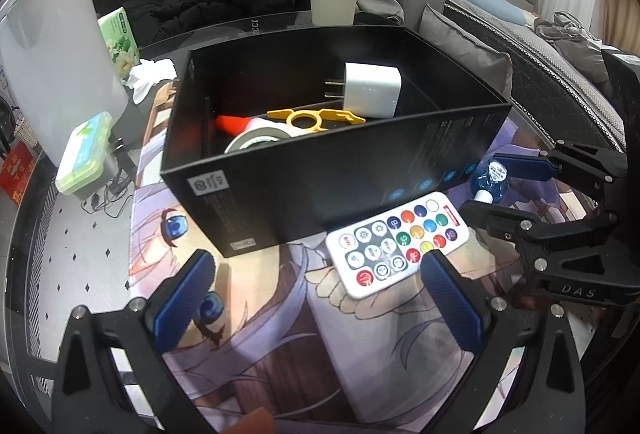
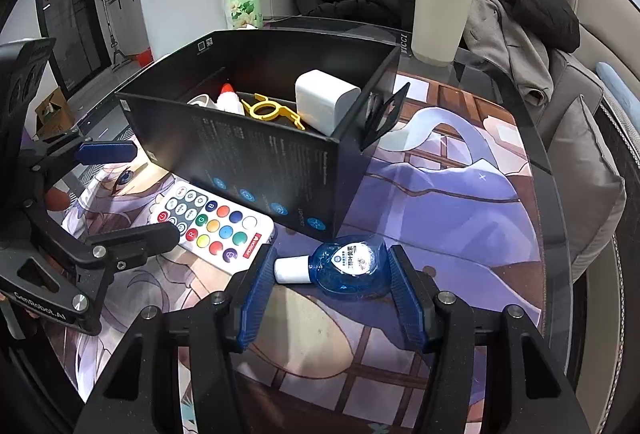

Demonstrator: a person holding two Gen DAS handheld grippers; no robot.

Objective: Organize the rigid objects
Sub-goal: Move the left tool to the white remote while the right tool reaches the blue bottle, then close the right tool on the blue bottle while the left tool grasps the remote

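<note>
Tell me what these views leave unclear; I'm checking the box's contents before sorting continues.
- Tape roll: lower part hidden by the black box front wall, left wrist view.
- Red-capped tube: body cut off by the same wall, right wrist view.
- Blue bottle label: print too small.

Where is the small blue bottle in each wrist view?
Left wrist: blue bottle at right edge, between the right gripper fingers.
Right wrist: blue bottle low centre, lying between the open fingers.
Shared landmark: white remote beside the black box.

Box (image 2: pixel 280 169) wall blocks ahead; open mat (image 2: pixel 460 193) right of box
</note>
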